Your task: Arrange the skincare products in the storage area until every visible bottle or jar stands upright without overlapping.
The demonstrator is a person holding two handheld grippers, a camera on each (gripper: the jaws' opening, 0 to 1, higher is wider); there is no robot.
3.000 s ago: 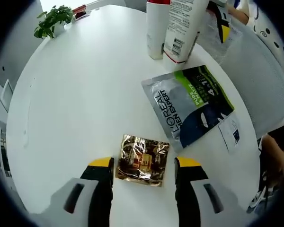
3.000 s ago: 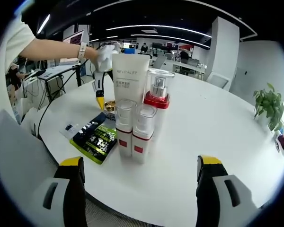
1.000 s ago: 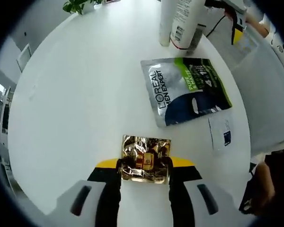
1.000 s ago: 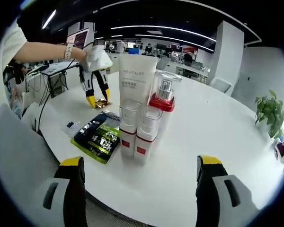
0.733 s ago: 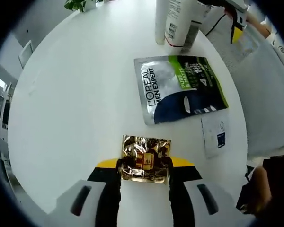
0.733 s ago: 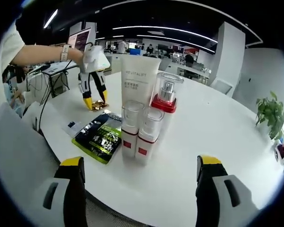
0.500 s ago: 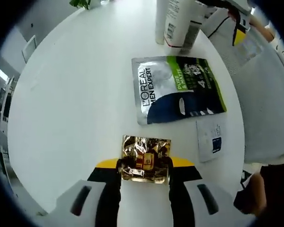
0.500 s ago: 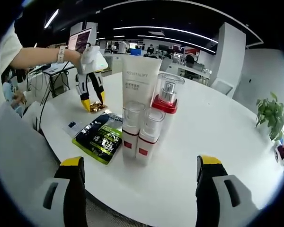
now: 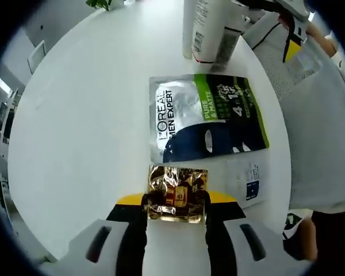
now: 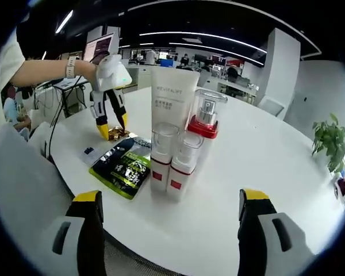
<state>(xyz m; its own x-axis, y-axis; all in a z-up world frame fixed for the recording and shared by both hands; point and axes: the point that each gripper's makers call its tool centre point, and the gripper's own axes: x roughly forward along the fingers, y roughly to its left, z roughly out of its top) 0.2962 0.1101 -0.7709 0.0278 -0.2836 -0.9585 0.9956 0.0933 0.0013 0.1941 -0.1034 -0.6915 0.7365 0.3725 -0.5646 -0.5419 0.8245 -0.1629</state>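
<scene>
A crinkled gold foil sachet (image 9: 177, 192) is pinched by the left claw (image 9: 175, 202) above the round white worktop (image 9: 86, 115), beside one flat L'Oréal Men Expert pouch (image 9: 208, 117). One Revitalift tube (image 10: 173, 100), one red-collared pump bottle (image 10: 203, 123) and two clear-capped bottles (image 10: 161, 156) are seen upright, clustered. The right claw (image 10: 171, 202) is spread, holding nothing.

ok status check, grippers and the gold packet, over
Left gripper shut on gold sachet. Right gripper open, empty, short of the upright bottles. L'Oreal pouch flat beside the sachet.
</scene>
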